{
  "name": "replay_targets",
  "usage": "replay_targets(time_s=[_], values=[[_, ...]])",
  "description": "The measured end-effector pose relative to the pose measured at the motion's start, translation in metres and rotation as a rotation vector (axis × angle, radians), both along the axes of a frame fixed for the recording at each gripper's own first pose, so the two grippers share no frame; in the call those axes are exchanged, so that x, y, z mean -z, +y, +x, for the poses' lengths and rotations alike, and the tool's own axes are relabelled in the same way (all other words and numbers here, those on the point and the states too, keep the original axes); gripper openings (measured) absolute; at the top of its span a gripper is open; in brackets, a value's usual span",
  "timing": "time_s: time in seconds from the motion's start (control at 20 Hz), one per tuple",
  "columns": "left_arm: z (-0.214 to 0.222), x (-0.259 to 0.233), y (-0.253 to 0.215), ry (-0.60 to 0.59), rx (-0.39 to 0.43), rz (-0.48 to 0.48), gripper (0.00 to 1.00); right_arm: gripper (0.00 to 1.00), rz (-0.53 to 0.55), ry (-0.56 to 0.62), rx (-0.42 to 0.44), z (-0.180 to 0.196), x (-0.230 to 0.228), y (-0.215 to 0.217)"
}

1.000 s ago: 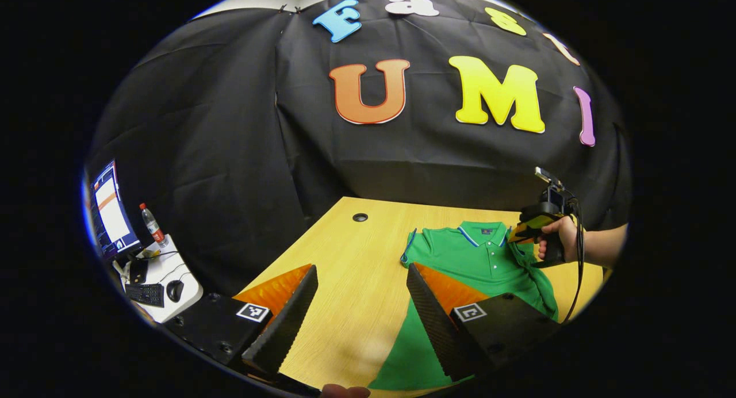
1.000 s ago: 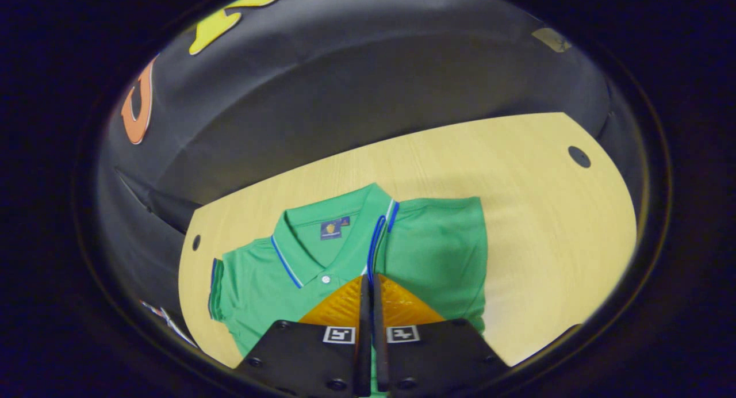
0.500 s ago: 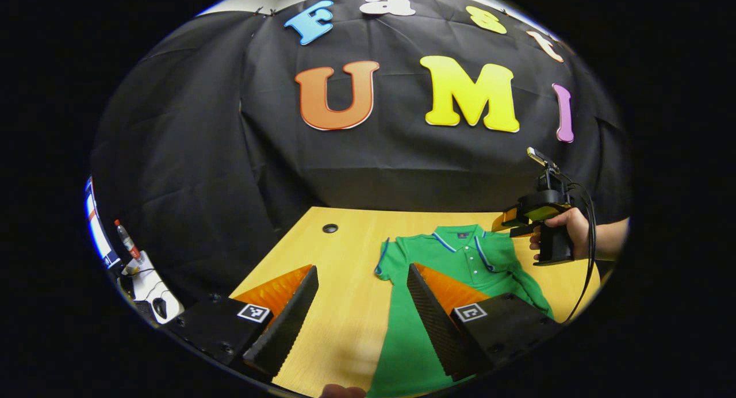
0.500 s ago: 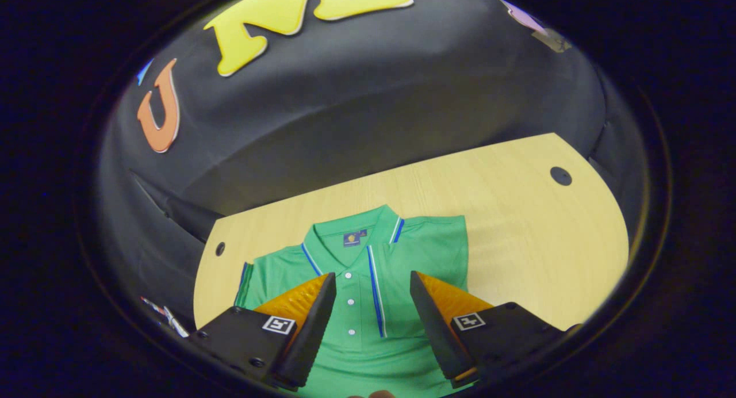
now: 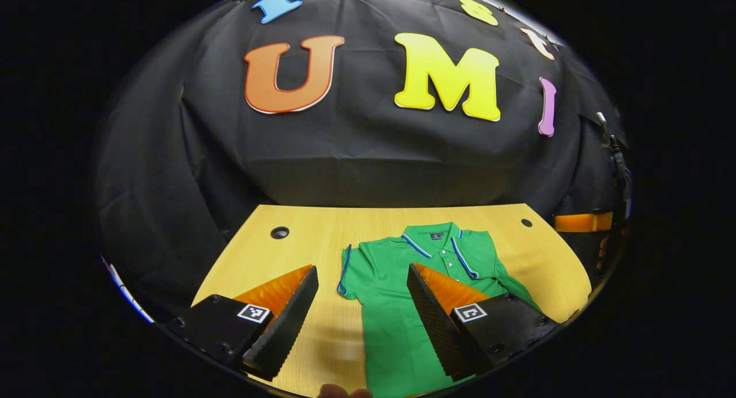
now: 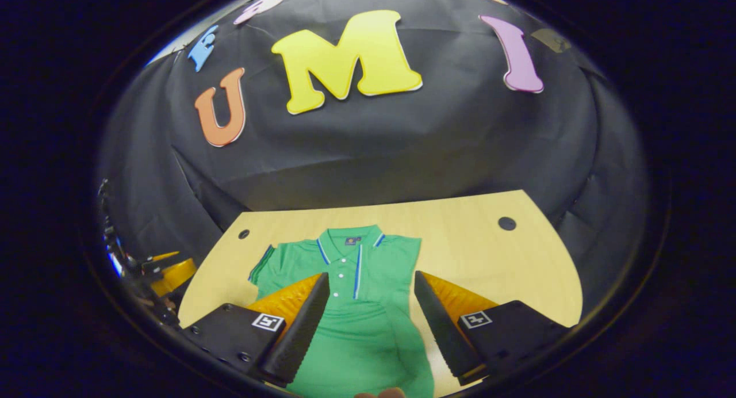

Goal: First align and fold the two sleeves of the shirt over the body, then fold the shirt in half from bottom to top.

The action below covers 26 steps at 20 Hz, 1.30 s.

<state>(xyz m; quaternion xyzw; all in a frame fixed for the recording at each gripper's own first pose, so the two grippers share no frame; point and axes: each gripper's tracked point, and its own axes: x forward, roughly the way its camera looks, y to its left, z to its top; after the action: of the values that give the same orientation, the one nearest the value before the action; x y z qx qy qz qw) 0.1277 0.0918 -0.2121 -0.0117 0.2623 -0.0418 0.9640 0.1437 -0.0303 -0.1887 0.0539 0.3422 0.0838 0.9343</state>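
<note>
Both of my tools hang over the near edge of the table [image 5: 322, 225], pointed toward the booth's back wall. My left gripper [image 5: 362, 306] stands wide apart and grips nothing; between its fingers [image 5: 287, 323] I see bare wood and the left part of the green polo shirt [image 5: 402, 271]. My right gripper [image 6: 368, 317] is likewise spread wide and empty, with the buttoned placket and chest of the shirt [image 6: 345, 271] framed between its two fingers [image 6: 437, 323]. Whether either tool's tips brush the cloth below I cannot tell.

The shirt lies flat on the table, collar [image 6: 348, 242] toward the back wall, buttons up. The sleeve [image 6: 263, 264] on its left side, as seen from the right gripper view, lies spread out on the wood; the opposite side is already folded in over the body, giving a straight edge there. The hem end runs toward me beneath the tools.
</note>
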Motion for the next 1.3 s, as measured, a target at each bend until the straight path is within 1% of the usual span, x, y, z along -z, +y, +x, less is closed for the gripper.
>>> replay_targets(time_s=[0.15,0.2,0.3,0.35,0.4,0.45,0.5,0.6,0.7,0.75,0.8,0.9,0.95,1.05,1.1,1.15,1.2,1.25,1.3], values=[[0.030,0.026,0.006,0.061,0.022,-0.008,1.00,0.95,-0.084,-0.051,-0.008,-0.025,-0.015,-0.028],[0.037,0.037,0.008,0.088,0.029,-0.006,1.00,0.90,-0.105,-0.055,-0.011,-0.034,-0.019,-0.036],[0.054,0.060,0.013,0.129,0.046,0.022,1.00,0.90,-0.133,-0.064,-0.002,-0.047,-0.026,-0.049],[0.061,0.071,0.013,0.144,0.061,0.031,1.00,0.95,-0.147,-0.064,0.004,-0.053,-0.028,-0.056],[0.068,0.082,0.013,0.160,0.077,0.032,1.00,0.95,-0.148,-0.060,0.006,-0.057,-0.030,-0.061],[0.075,0.094,0.012,0.175,0.088,0.030,1.00,0.91,-0.151,-0.056,0.008,-0.061,-0.031,-0.065],[0.082,0.107,0.012,0.193,0.101,0.025,1.00,0.95,-0.156,-0.047,0.014,-0.062,-0.030,-0.070],[0.094,0.131,0.016,0.229,0.117,0.020,0.99,0.95,-0.154,-0.034,0.040,-0.065,-0.029,-0.081],[0.100,0.149,0.021,0.266,0.116,0.007,0.98,0.95,-0.155,-0.021,0.063,-0.068,-0.024,-0.089],[0.104,0.158,0.024,0.281,0.111,0.001,0.98,0.91,-0.158,-0.012,0.066,-0.070,-0.019,-0.091],[0.104,0.167,0.028,0.304,0.102,0.004,0.96,0.90,-0.160,0.000,0.064,-0.072,-0.015,-0.092],[0.107,0.179,0.034,0.336,0.100,0.014,0.93,0.91,-0.165,0.021,0.066,-0.074,-0.008,-0.096],[0.108,0.182,0.036,0.339,0.100,0.021,0.92,0.95,-0.165,0.028,0.075,-0.073,-0.005,-0.100],[0.112,0.185,0.038,0.343,0.100,0.020,0.82,0.95,-0.180,0.029,0.082,-0.072,-0.001,-0.103],[0.113,0.188,0.038,0.346,0.107,0.028,0.74,0.90,-0.198,0.024,0.075,-0.071,-0.001,-0.103],[0.114,0.190,0.038,0.350,0.114,0.038,0.69,0.90,-0.215,0.019,0.066,-0.071,0.000,-0.103],[0.116,0.192,0.036,0.352,0.118,0.043,0.61,0.90,-0.225,0.015,0.060,-0.070,0.000,-0.102],[0.117,0.195,0.036,0.358,0.121,0.053,0.57,0.91,-0.232,0.011,0.055,-0.071,0.000,-0.100],[0.119,0.194,0.037,0.354,0.119,0.067,0.46,0.95,-0.238,0.008,0.049,-0.070,0.000,-0.098]])
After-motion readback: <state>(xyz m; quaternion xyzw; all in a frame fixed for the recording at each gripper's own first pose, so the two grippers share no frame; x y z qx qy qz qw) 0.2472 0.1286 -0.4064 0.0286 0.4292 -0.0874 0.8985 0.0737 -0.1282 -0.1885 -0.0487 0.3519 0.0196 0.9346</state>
